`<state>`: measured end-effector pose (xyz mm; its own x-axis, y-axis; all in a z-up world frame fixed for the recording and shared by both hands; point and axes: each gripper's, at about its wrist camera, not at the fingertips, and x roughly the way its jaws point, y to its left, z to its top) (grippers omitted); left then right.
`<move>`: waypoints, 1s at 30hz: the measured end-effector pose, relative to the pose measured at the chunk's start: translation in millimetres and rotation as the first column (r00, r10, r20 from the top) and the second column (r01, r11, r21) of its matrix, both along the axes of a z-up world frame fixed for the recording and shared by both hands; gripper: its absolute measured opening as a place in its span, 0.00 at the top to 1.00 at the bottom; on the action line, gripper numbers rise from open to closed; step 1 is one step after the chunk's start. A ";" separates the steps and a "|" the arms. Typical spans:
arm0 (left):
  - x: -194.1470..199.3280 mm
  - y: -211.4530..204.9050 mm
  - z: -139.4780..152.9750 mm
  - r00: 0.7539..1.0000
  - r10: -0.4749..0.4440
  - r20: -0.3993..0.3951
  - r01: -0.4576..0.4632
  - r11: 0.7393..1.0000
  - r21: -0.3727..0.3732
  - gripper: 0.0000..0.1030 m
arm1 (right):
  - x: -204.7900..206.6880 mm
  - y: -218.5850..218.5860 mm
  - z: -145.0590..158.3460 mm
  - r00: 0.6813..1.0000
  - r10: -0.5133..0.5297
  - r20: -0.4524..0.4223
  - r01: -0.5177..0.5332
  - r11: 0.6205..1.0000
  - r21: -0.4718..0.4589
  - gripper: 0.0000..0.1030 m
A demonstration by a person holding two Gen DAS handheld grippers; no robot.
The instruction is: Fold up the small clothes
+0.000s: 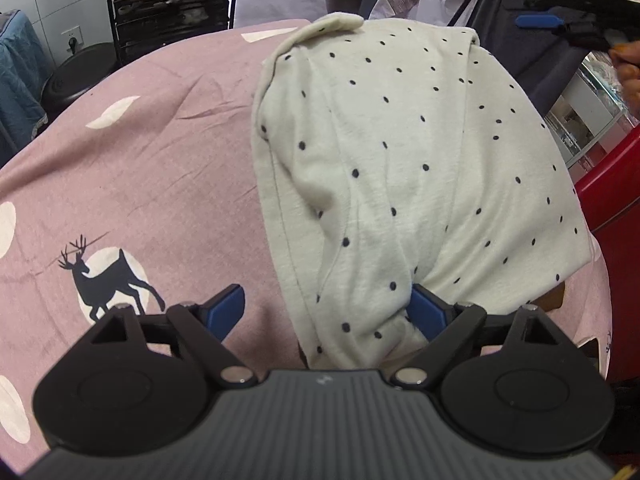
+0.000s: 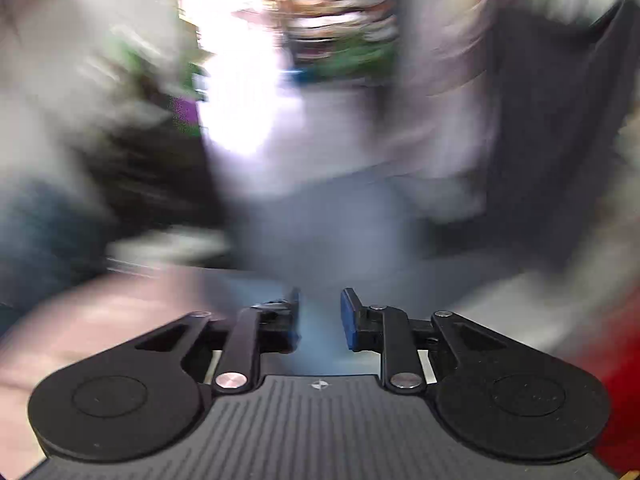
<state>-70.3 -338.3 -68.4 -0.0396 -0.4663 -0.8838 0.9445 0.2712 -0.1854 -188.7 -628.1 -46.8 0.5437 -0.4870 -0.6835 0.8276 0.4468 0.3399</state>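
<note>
A cream garment with small dark dots (image 1: 400,152), folded into a long, rumpled bundle, is seen lying on a pink bedsheet (image 1: 160,152) printed with white ovals and a dark deer silhouette (image 1: 108,280). The garment runs from the sheet's far edge down to the near edge of the left wrist view, towards the right side of the sheet.

The left gripper (image 1: 326,308) is held tilted down over the garment's near end. Its jaws are spread wide. The near corner of the cloth lies between the blue pads (image 1: 226,308); the right-hand pad is touched and partly covered by fabric, while the left-hand pad stands clear over bare sheet. No clamping is seen.

The right gripper (image 2: 320,316) is raised off the cloth; in the left wrist view it is visible at upper right, held by a hand (image 1: 630,68). In its own view the jaws are partly open, with nothing between them. The background there is heavily motion-blurred and cannot be read.

A black shelving rack (image 1: 172,4) is noted beyond the sheet, and a red object (image 1: 616,208) to its right.
</note>
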 end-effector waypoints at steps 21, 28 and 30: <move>11.6 9.1 13.5 1.000 0.009 0.028 -0.010 1.000 0.004 0.11 | -87.5 155.1 -29.9 0.994 0.100 0.048 -0.111 0.931 0.347 0.96; 18.4 18.4 17.0 0.998 0.022 0.054 -0.022 1.000 0.013 0.12 | -64.7 156.9 -15.5 0.988 0.031 -0.150 -0.005 0.986 0.166 0.60; 21.6 19.6 17.4 0.998 0.044 0.049 -0.044 0.999 0.015 0.12 | -51.6 155.1 9.2 0.997 -0.010 -0.078 0.008 1.000 -0.018 0.60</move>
<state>-48.7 -318.8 -51.0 0.0237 -0.4519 -0.8917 0.9394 0.3153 -0.1348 -240.3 -473.0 -37.5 0.4848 -0.5042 -0.7147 0.8552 0.4445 0.2665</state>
